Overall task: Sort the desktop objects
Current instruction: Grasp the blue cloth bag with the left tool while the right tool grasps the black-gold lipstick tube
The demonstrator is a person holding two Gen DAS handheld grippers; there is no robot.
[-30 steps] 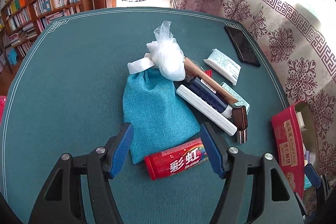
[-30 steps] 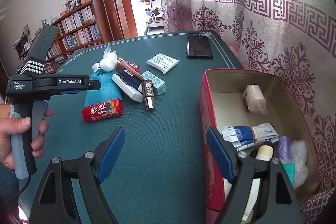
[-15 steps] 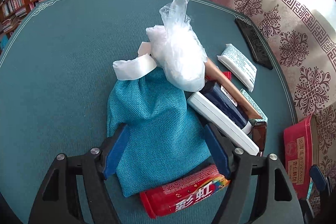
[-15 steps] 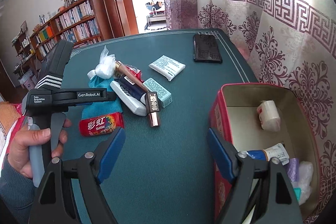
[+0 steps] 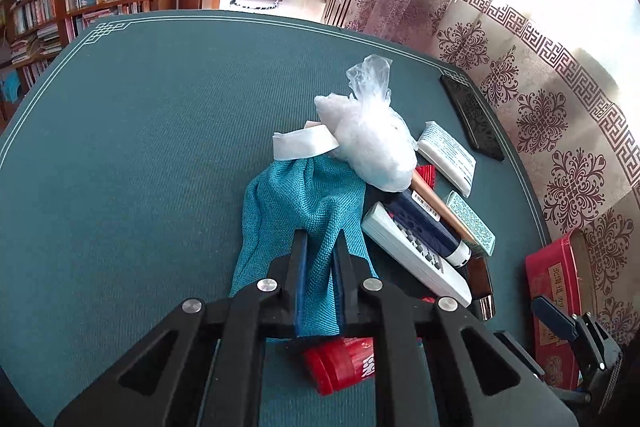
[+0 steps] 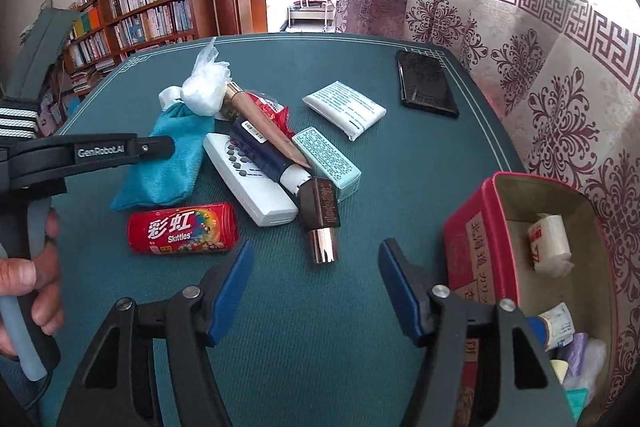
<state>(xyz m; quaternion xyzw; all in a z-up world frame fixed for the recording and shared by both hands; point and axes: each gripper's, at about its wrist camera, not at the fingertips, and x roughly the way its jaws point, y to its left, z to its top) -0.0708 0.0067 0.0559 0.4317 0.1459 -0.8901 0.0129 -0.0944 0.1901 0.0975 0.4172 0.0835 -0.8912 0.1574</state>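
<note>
In the left wrist view, the left gripper [image 5: 320, 259] is closed tight on a fold of the teal cloth pouch [image 5: 288, 203], which lies on the green table [image 5: 140, 147]. The cloth is bunched between the two blue pads. Just behind the pouch is a white plastic bag [image 5: 372, 143], and to its right a white remote [image 5: 416, 259] lies in a pile of small things. A red candy tube [image 5: 340, 363] lies below the gripper, partly hidden by it.

In the right wrist view, the right gripper [image 6: 316, 287] is closing, with only bare table between its pads. A brown lipstick [image 6: 322, 219] lies just ahead of it, and the candy tube [image 6: 182, 228] is ahead to the left. The red tin box [image 6: 472, 239] stands at the right, just beside the right finger, with small items inside. A hand [image 6: 28, 279] holds the left gripper's handle at the left edge.
</note>
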